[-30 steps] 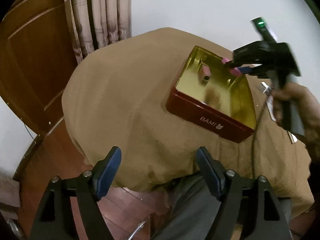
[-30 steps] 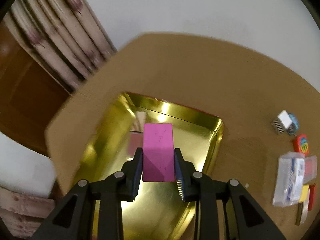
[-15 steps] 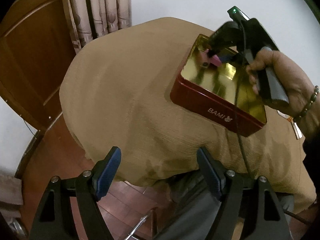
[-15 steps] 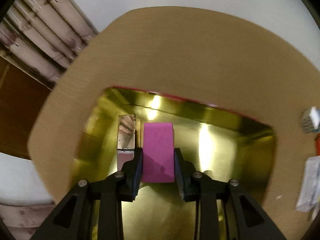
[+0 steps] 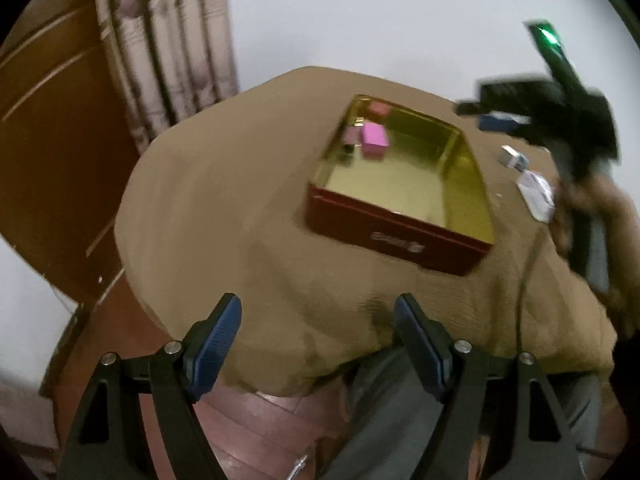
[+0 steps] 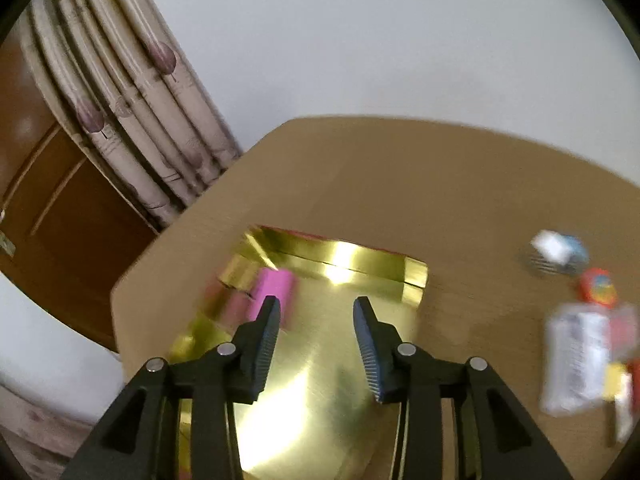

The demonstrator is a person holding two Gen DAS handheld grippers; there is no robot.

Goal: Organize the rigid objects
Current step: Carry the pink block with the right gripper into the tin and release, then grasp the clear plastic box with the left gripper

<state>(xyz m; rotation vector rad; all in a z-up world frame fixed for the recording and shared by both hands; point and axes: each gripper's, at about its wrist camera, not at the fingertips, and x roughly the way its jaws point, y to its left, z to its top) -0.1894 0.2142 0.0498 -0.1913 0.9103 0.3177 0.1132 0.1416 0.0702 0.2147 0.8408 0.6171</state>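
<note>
Right gripper (image 6: 316,312), jaws just opening and empty, hangs over the tin (image 5: 464,160), pink block (image 5: 375,141) lying in its far-left corner, left gripper (image 5: 318,322) gaping empty.

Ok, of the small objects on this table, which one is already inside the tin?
The pink block alone: it lies in the far corner of the gold-lined tin. The other items sit on the tablecloth, outside it.

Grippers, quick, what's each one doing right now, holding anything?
Left gripper: open, empty, off the table's near edge.
Right gripper: jaws just opened, empty; pink block lies released in the gold tin.
</note>
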